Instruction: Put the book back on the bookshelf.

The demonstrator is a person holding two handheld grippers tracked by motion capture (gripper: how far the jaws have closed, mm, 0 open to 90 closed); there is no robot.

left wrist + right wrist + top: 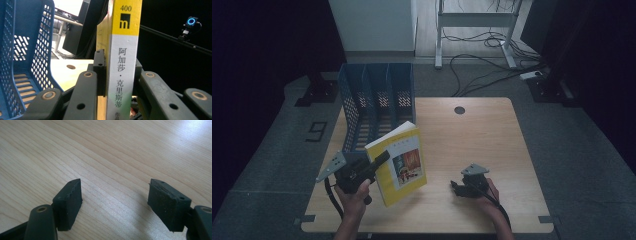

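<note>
counter (492, 150): wooden, bare near right hand | blue file rack (377, 100): slots empty, book not yet filed | yellow book (399, 162): lifted, tilted, just before rack | left tool (117, 72): clamped on book spine | right tool (115, 202): wide, empty, resting on counter

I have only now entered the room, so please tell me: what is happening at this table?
A person works at a wooden table with a two-jaw gripper in each hand. The left gripper is shut on the spine of a yellow book and holds it above the table, just in front of a blue file rack with three slots. The right gripper is open with nothing between its jaws and sits low over bare wood. It looks as if the book may go into the rack.
</note>
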